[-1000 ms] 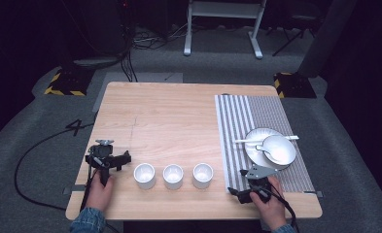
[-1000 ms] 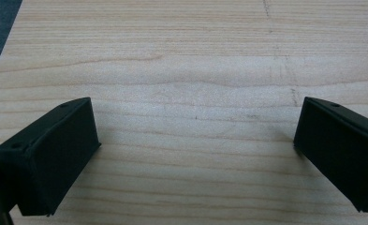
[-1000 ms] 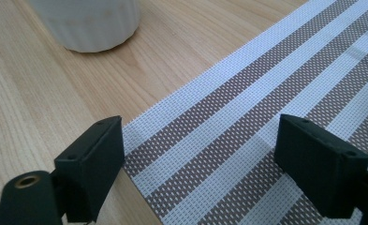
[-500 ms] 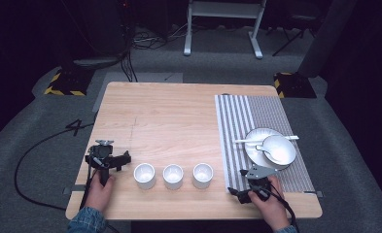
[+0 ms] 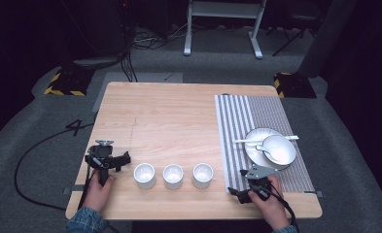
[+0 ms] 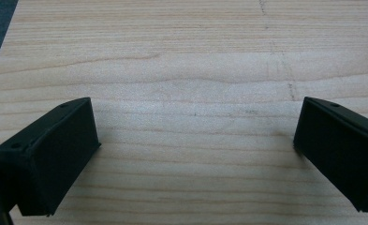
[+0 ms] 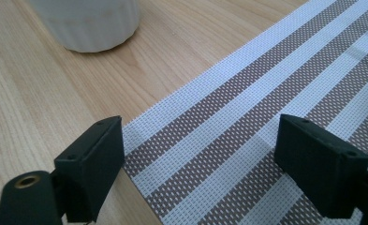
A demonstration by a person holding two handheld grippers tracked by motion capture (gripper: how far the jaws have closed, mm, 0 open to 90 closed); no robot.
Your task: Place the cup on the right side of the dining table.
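Three white cups (image 5: 144,175) (image 5: 173,175) (image 5: 202,174) stand in a row near the front of the wooden table (image 5: 169,116). My left gripper (image 5: 108,157) rests left of the row, open, with bare wood between its jaws (image 6: 195,150). My right gripper (image 5: 243,182) sits at the front left corner of the striped placemat (image 5: 237,121), open and empty (image 7: 200,154). In the right gripper view the nearest white cup (image 7: 85,21) is at the top left, beyond the placemat (image 7: 266,79) edge.
On the placemat, a white plate (image 5: 252,145) carries a white bowl (image 5: 279,148) and a spoon (image 5: 247,141). Cables trail off the table's left side onto the grey floor (image 5: 33,145). A white stand (image 5: 222,24) is behind the table.
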